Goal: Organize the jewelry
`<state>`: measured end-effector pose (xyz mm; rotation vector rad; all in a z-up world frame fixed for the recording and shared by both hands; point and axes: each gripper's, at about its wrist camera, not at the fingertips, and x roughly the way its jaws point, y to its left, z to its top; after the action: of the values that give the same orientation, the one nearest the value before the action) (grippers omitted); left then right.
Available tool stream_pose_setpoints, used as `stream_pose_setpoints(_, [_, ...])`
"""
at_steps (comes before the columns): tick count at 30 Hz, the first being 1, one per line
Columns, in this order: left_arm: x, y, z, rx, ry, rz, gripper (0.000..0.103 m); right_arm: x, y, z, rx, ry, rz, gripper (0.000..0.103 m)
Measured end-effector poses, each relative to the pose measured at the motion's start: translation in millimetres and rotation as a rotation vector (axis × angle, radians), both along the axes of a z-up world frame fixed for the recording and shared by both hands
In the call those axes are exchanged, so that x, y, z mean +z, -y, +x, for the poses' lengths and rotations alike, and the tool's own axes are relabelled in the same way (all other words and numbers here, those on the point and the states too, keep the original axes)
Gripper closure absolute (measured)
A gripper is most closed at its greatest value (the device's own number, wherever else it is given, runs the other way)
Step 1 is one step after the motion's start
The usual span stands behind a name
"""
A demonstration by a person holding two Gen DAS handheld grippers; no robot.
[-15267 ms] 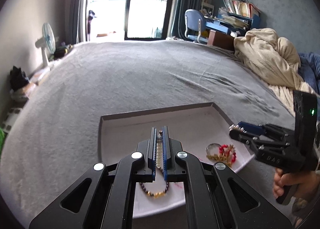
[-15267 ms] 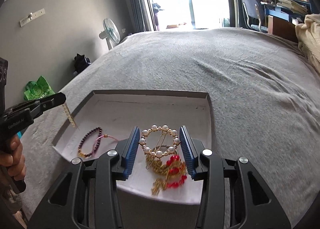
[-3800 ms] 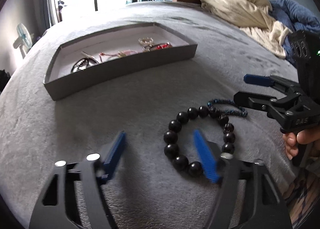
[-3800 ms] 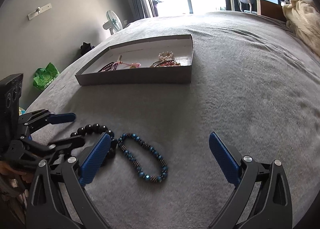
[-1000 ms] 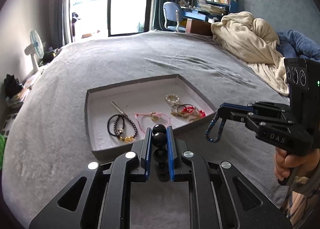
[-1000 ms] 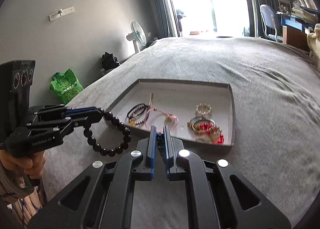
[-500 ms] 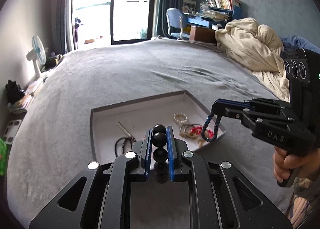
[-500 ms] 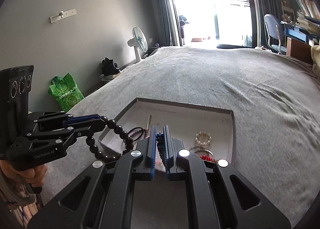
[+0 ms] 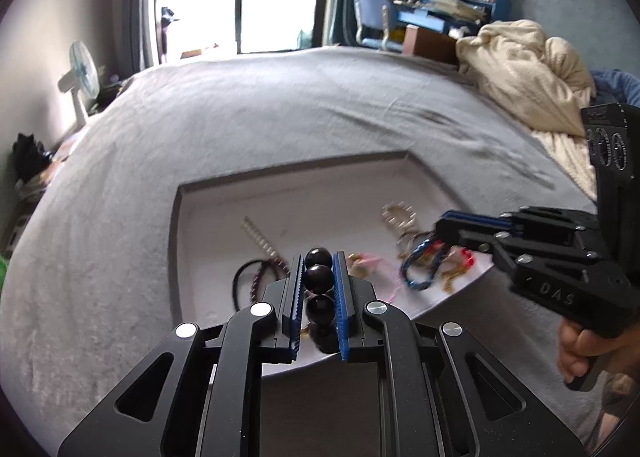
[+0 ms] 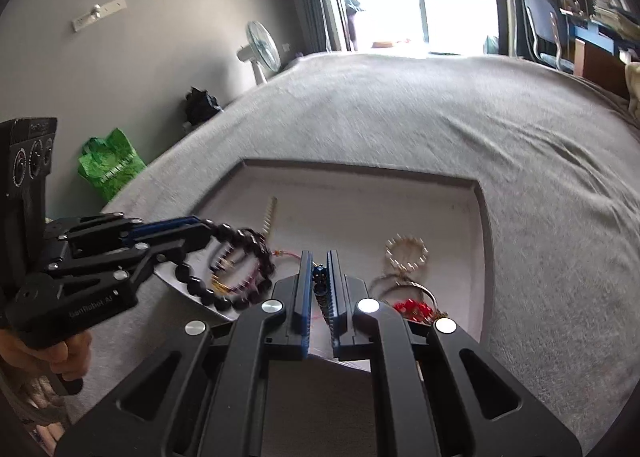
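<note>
A shallow grey tray point(image 9: 178, 217) point(image 10: 482, 225) lies on the bed with several pieces of jewelry in it. My left gripper point(image 9: 319, 257) is shut on a black bead bracelet point(image 9: 319, 277), held over the tray's near left part; the bracelet hangs as a ring in the right wrist view point(image 10: 248, 273). My right gripper point(image 10: 319, 257) is shut on a blue bead bracelet point(image 10: 320, 285), which dangles over the tray's right side in the left wrist view point(image 9: 418, 269). A pearl ring clip point(image 10: 406, 253), red beads point(image 10: 412, 307) and a dark bracelet point(image 9: 256, 281) lie inside.
The tray rests on a grey bedspread point(image 9: 280, 105). A cream blanket point(image 9: 528, 69) is heaped at the far right. A fan point(image 10: 262, 49) and a green bag point(image 10: 110, 167) stand beside the bed on the left.
Both grippers have moved forward over the tray with their bracelets; the tray fills more of both views. Both stay shut.
</note>
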<state>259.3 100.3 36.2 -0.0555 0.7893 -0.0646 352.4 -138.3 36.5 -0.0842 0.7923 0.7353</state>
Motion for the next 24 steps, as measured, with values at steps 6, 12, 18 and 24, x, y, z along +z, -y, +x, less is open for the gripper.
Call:
stream_pose_setpoints(6, [-11.3, -11.4, -5.4, 0.045, -0.005, 0.018, 0.069, -15.6, 11.0, 3.0, -0.046, -0.001, -0.037, 0.094])
stream_pose_setpoints(12, [-15.0, -13.0, -12.7, 0.062, 0.005, 0.022, 0.056, -16.7, 21.8, -4.5, -0.076, 0.02, -0.011, 0.059])
stream_pose_setpoints(18, [-14.4, -6.8, -24.1, 0.06, 0.037, 0.02, 0.026, -14.3, 28.3, -16.0, -0.091, 0.054, -0.01, 0.051])
stream_pose_setpoints(24, [-9.3, -2.3, -42.5, 0.088, 0.094, 0.023, 0.009, -14.0, 41.6, -27.3, -0.117, 0.067, 0.026, 0.025])
